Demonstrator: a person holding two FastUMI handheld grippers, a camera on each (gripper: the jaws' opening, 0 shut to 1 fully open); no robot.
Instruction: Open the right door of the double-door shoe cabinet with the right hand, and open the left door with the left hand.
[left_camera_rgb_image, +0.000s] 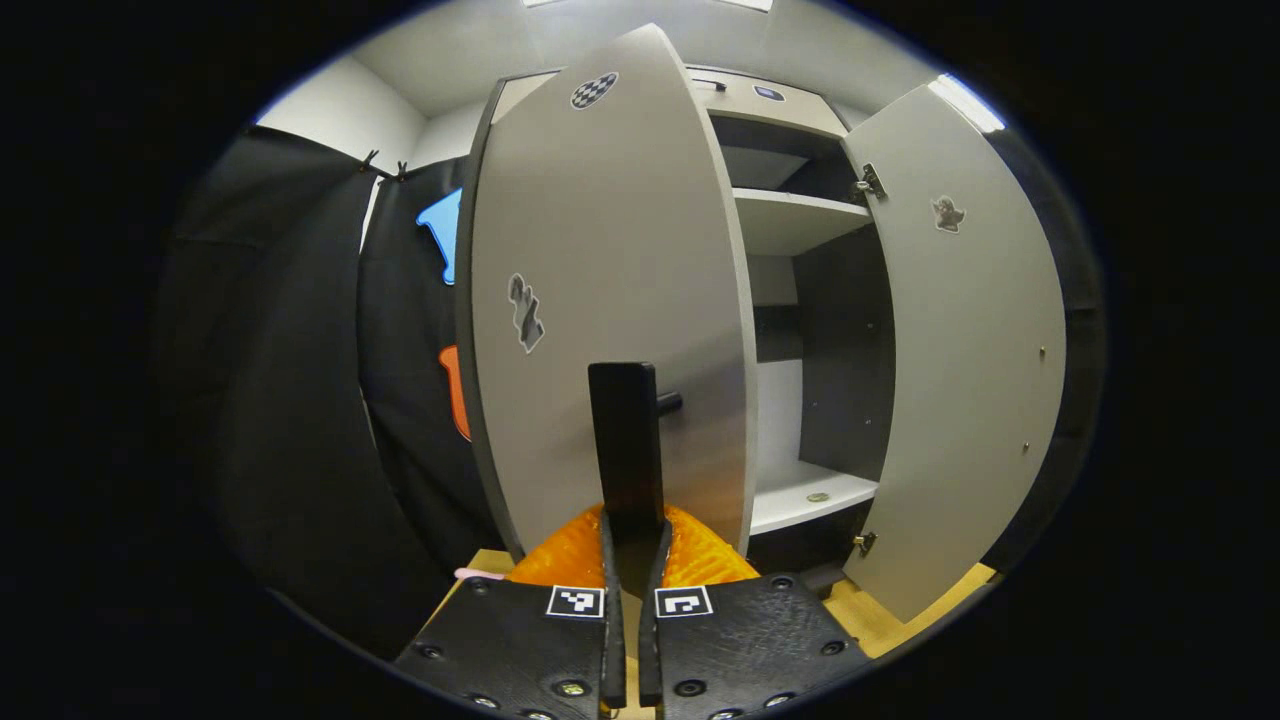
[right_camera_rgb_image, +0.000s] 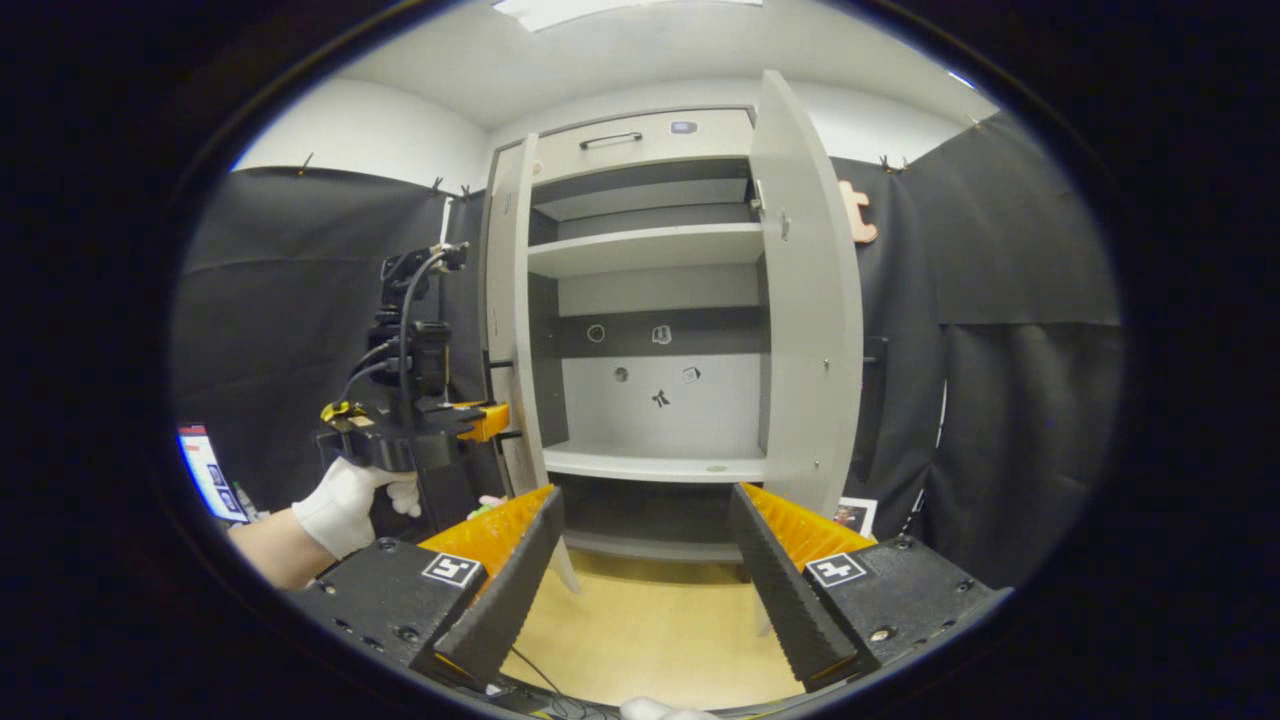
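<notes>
Left gripper view: the left gripper (left_camera_rgb_image: 630, 530) has its fingers pinched narrow on the black handle (left_camera_rgb_image: 625, 440) of the left door (left_camera_rgb_image: 600, 300), which stands swung outward at 12 o'clock; the clamp on the handle is judged to be what draws the door open; the right door (left_camera_rgb_image: 960, 350) stands open at 3 o'clock, exposing the shelves (left_camera_rgb_image: 800, 215).

Right gripper view: the right gripper (right_camera_rgb_image: 645, 560) is spread wide, holding nothing, apart from the right door at 1 o'clock; judged released; the left gripper sits at 9 o'clock in a gloved hand (right_camera_rgb_image: 350, 510); wooden floor (right_camera_rgb_image: 650, 630) below; black cloth walls (right_camera_rgb_image: 1000, 380) surround.
</notes>
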